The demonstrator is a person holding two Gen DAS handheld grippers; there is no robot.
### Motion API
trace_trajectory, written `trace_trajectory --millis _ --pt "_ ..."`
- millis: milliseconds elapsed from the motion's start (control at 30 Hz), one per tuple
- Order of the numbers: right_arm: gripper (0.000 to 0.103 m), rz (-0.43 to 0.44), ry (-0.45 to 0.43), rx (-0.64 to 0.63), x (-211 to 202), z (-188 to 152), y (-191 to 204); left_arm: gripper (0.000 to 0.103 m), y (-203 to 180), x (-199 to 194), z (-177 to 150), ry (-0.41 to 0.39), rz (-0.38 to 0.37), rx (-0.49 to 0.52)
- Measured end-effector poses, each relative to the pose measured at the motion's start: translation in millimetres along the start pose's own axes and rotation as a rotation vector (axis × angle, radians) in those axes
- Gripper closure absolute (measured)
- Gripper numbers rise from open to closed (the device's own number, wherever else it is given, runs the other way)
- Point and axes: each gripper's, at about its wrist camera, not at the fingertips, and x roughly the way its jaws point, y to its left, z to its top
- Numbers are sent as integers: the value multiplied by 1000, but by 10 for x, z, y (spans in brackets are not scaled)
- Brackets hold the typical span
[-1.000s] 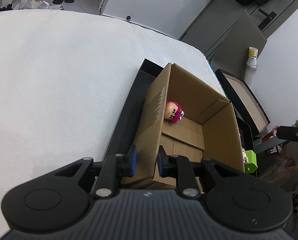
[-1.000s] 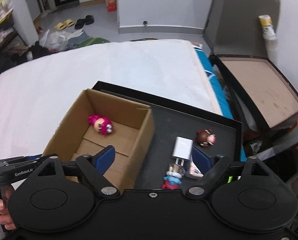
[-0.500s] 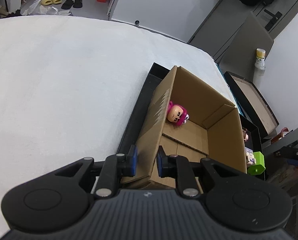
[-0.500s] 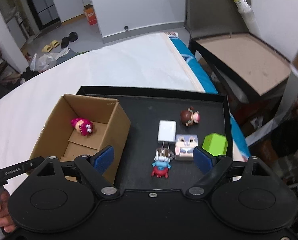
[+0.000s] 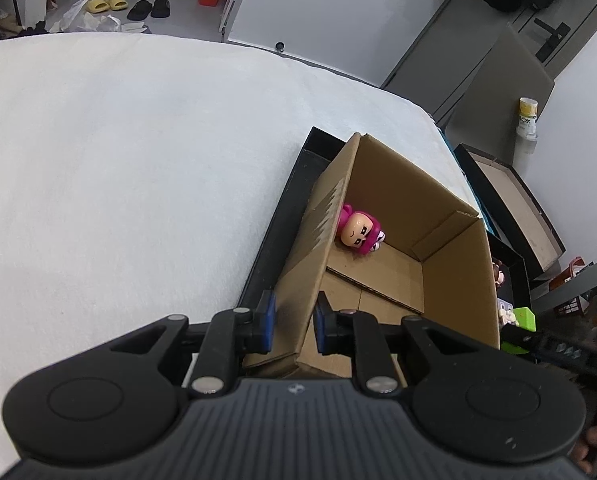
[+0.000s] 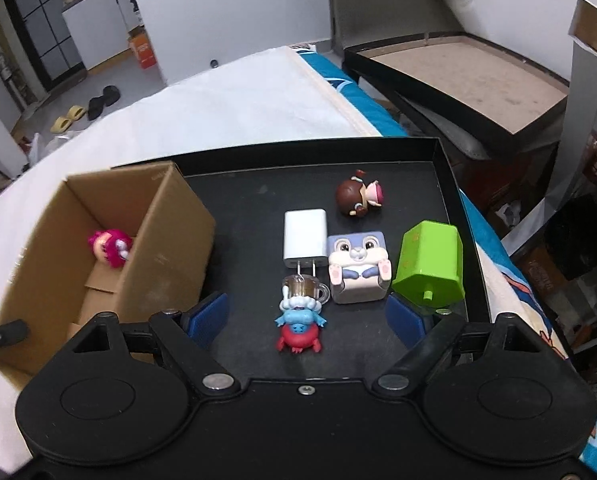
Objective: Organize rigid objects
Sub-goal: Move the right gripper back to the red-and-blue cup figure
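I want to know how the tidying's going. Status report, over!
Left gripper clamped on cardboard box wall. Right gripper open above blue-and-red figurine. Pink figurine boxed. Nothing blocking.

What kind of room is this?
Probably a lived-in home or small studio: slippers lie on the floor, a big white bed-like surface holds a black tray of toys, and kitchen-style cabinets stand behind.
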Motion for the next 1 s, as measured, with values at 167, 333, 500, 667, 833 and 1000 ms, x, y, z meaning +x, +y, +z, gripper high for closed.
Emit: trace_trajectory --millis 167,333,500,667,833,1000 --pt "26 -30 2 -7 190 -114 102 85 4 10 -5 0 3 -3" --pt "32 -41 -12 -3 338 -136 95 84 22 36 6 7 3 -14" --pt "37 -49 16 -18 529 -195 126 84 51 69 14 13 -5 -24" --pt "39 -83 19 -66 615 -241 207 84 75 66 15 16 -15 -32" --pt "59 -90 13 -69 586 -247 219 84 69 62 15 14 -14 -29" --pt "65 -77 20 -61 558 -226 172 84 36 58 15 13 -4 -23"
